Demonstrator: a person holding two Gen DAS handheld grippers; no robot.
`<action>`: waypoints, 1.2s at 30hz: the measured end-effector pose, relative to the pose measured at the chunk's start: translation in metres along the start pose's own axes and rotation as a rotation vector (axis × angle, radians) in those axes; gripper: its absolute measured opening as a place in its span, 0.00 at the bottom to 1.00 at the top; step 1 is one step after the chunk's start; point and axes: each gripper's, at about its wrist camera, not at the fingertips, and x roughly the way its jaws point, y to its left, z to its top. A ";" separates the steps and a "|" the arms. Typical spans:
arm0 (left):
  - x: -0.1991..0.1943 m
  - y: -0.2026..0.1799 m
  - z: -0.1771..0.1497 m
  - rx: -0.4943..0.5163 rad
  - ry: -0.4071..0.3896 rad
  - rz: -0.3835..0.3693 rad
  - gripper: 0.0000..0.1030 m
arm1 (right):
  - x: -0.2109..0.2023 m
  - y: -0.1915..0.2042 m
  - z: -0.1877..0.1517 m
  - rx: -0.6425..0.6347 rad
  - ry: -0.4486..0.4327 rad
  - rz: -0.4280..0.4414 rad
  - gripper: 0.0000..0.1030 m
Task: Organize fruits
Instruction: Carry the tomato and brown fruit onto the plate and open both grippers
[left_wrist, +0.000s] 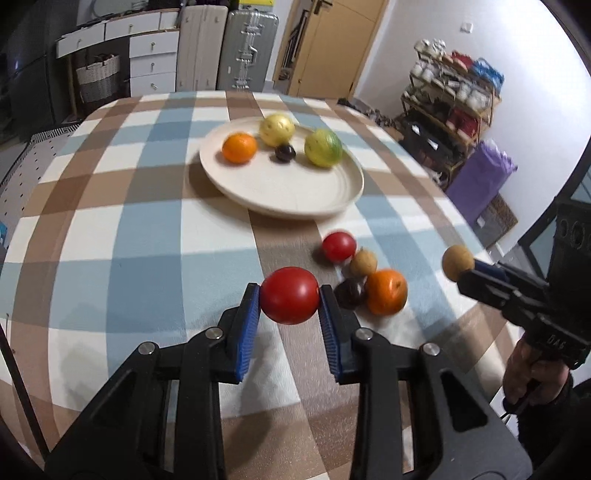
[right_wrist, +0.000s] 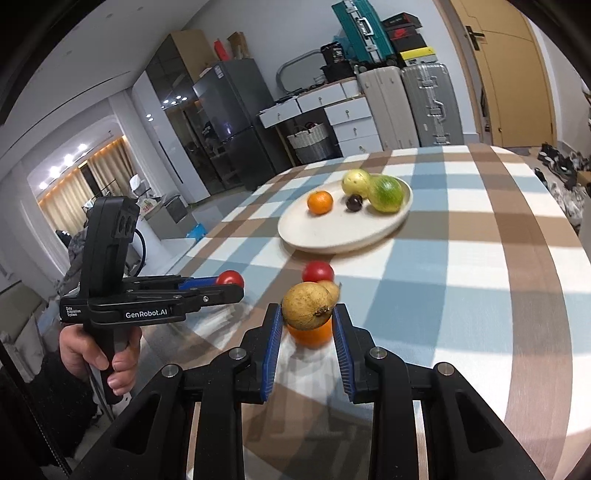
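While your left gripper (left_wrist: 290, 295) clamps a red tomato (left_wrist: 290, 300) above the checked tablecloth (left_wrist: 147, 229), your right gripper (right_wrist: 307, 314) grips a tan fruit (right_wrist: 306, 309); four fruits sit on the cream plate (left_wrist: 295, 199) beyond.

Plate (left_wrist: 343, 206) sits mid-bench (left_wrist: 110, 240), toward the far edge. On its far half: orange (left_wrist: 239, 147) left, pear (left_wrist: 277, 129) behind centre, plum (left_wrist: 285, 152) in front of it, melon (left_wrist: 323, 147) right. Nearer the front edge, a cluster on the bench: tomato (left_wrist: 338, 246) farthest, potato (left_wrist: 364, 263) behind second orange (left_wrist: 386, 291), second plum (left_wrist: 349, 293) just left of it.
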 end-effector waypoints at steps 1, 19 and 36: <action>-0.004 0.002 0.005 -0.012 -0.013 -0.004 0.28 | 0.002 0.001 0.005 -0.008 0.000 0.000 0.27; -0.012 0.005 0.111 -0.062 -0.128 -0.039 0.28 | 0.046 0.006 0.110 -0.064 -0.054 -0.015 0.27; 0.087 0.017 0.153 -0.083 0.010 -0.053 0.28 | 0.123 -0.029 0.126 -0.079 0.050 -0.096 0.27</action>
